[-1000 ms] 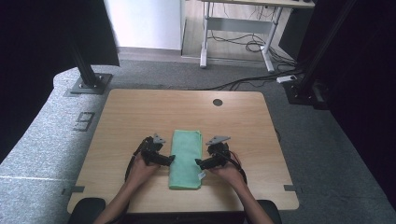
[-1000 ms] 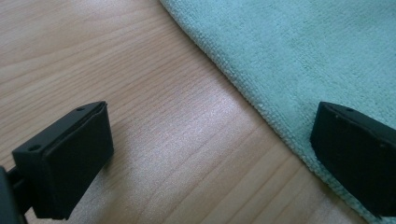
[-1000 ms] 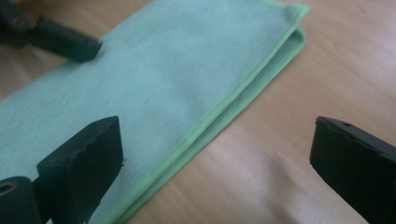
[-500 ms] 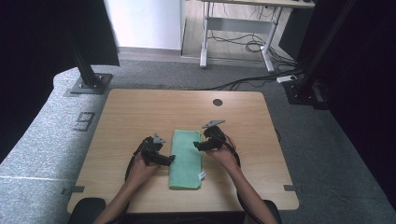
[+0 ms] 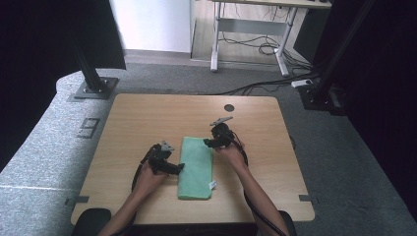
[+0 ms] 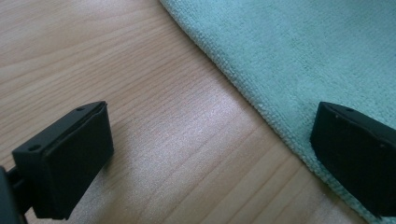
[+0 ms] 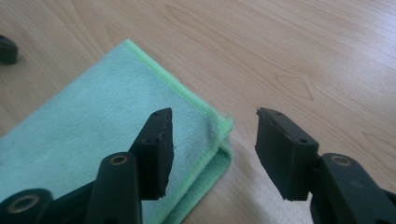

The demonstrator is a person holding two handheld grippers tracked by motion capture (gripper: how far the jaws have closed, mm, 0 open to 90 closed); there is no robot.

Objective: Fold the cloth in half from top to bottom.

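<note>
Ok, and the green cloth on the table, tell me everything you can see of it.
The green cloth is a soft, napped mint-green towel with a stitched brighter hem, folded into a long flat rectangle of at least two layers. A small white tag sticks out near its right front corner. It lies on the wooden table. The left gripper is at its left edge, the right gripper over its far right corner, fingers apart.

Apparently "9" on grey floor (image 5: 39, 147)
</note>
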